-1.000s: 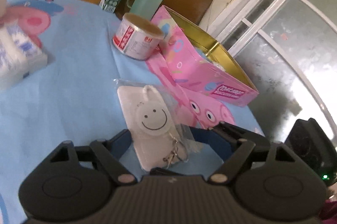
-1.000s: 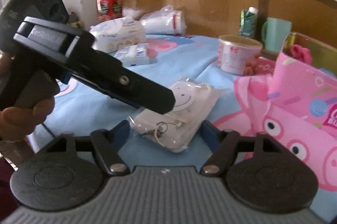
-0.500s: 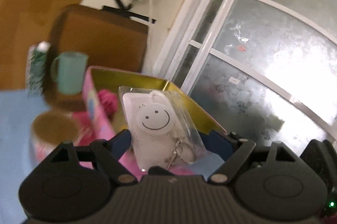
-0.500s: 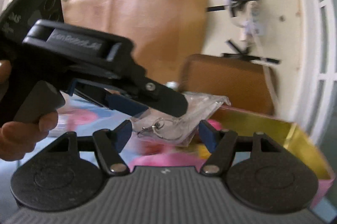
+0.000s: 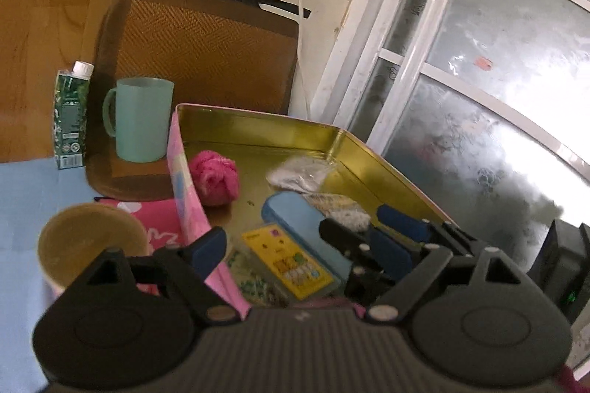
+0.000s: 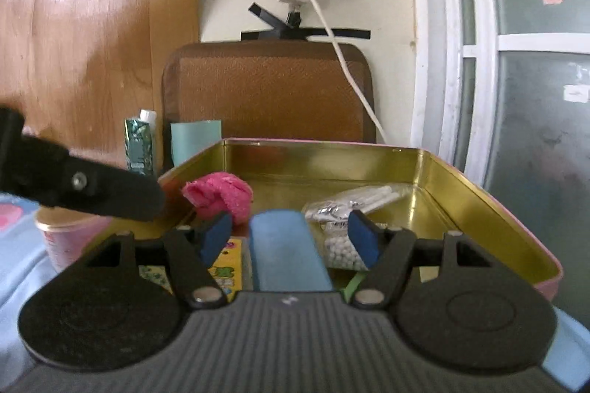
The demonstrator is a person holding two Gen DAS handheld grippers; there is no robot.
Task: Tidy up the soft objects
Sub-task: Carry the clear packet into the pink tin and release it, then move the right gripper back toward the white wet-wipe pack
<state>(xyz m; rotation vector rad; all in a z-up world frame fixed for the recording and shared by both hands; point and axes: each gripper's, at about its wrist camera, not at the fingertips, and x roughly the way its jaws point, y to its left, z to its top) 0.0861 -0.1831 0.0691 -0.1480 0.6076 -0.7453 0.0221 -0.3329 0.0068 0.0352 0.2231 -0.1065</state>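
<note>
Both grippers, left (image 5: 302, 241) and right (image 6: 291, 238), are hovering with fingers spread and empty over the gold-lined tin (image 6: 479, 193), apparently gathering soft items

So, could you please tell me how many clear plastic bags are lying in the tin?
2: one clear bag near the back wall, one beaded bag before it. Others may be hidden under the grippers.
</note>
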